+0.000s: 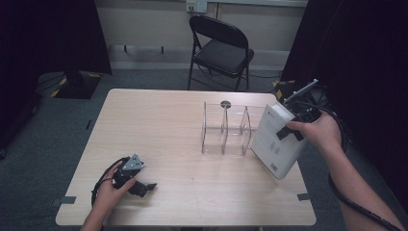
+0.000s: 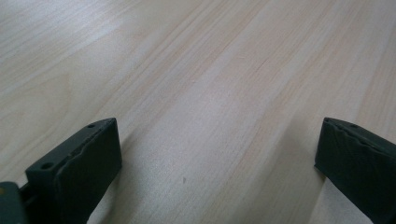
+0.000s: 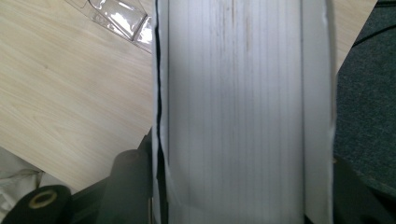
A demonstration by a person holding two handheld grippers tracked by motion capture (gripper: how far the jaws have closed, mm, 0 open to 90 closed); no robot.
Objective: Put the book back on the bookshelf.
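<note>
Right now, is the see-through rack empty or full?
Empty. The clear rack has bare slots, and the white book is outside it, held in the right gripper.

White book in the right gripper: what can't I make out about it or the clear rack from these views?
- White book: cover print too small in the high view; the right gripper view shows its page edges, blurred.
- Right gripper: jaws largely covered by the book.
- Clear rack: cut off by the top edge in the right gripper view; far dividers faint from above.

Pale wood table (image 1: 159, 125), grey carpet (image 1: 45, 130), black folding chair (image 1: 221, 48) by cream wall (image 1: 144, 21), dark curtains (image 1: 48, 33) either side
</note>
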